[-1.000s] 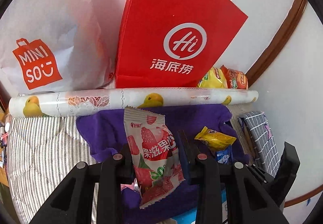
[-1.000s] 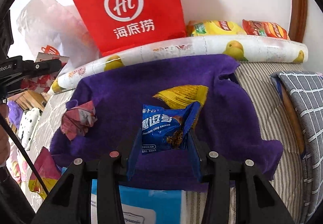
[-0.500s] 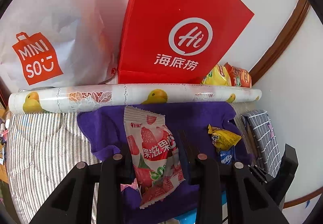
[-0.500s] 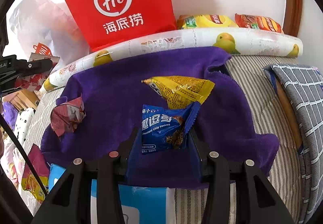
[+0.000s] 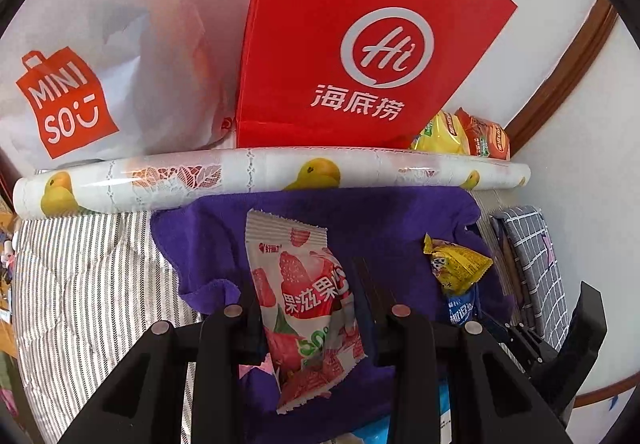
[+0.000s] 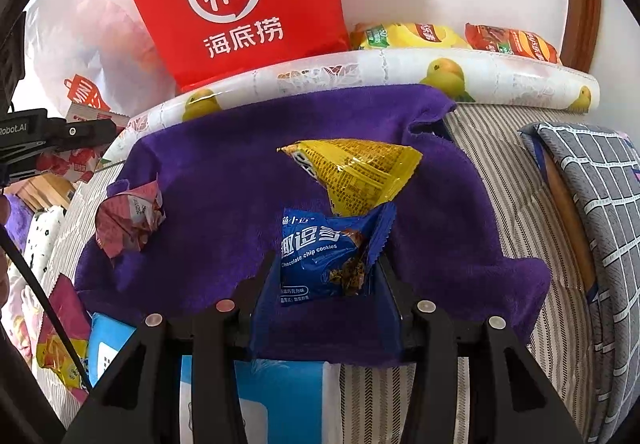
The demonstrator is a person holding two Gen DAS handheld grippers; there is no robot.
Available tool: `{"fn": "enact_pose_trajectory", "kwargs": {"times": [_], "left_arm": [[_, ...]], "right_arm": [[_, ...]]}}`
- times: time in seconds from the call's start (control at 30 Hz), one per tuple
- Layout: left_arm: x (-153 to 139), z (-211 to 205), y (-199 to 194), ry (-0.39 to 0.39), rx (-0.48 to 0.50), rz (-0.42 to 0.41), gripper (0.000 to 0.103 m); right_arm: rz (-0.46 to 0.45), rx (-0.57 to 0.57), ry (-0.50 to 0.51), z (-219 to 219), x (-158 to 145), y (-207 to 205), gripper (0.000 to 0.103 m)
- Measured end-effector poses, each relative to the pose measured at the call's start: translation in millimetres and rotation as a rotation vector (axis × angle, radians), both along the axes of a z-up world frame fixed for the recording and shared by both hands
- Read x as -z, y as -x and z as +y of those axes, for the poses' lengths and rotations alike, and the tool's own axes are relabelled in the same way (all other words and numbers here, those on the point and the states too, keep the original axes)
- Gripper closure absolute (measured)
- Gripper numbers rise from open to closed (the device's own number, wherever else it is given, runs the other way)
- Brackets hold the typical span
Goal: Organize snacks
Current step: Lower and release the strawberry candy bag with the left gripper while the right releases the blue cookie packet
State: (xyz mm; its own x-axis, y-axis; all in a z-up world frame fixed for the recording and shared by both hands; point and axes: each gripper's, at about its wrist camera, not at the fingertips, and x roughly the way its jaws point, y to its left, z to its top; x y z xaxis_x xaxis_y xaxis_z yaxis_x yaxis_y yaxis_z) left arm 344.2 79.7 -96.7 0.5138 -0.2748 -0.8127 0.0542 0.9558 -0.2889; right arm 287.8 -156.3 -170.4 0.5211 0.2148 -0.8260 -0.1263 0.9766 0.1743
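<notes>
Close up, the left gripper squeezes the strawberry pack, long side pointing away, lifted to sort. The right gripper holds the blue cookie pack upright, fingers part open around it. Farther off, a yellow pack lies on the purple towel.

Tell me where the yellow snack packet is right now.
In the right wrist view, the yellow snack packet lies mid-frame on the purple towel, just beyond the blue cookie packet between the right gripper fingers.
</notes>
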Motion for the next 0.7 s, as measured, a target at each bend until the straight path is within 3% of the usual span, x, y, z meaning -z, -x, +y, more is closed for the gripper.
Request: {"fn": "enact_pose_trajectory", "kwargs": {"times": [0.27,0.5,0.7], "left_arm": [[4,13,-3,0.031,-0.013,0.02,0.071],[14,6,-8,0.045,0.002,0.056,0.071],[30,0,-13,0.034,-0.003,0.108,0.07]], "right_arm": [[0.024,-0.013,-0.014,0,1,-1,0.055],[-0.012,-0.044,-0.043,2,-8,3,0.041],[-0.037,-0.055,-0.095,1,-16,5,0.037]]}}
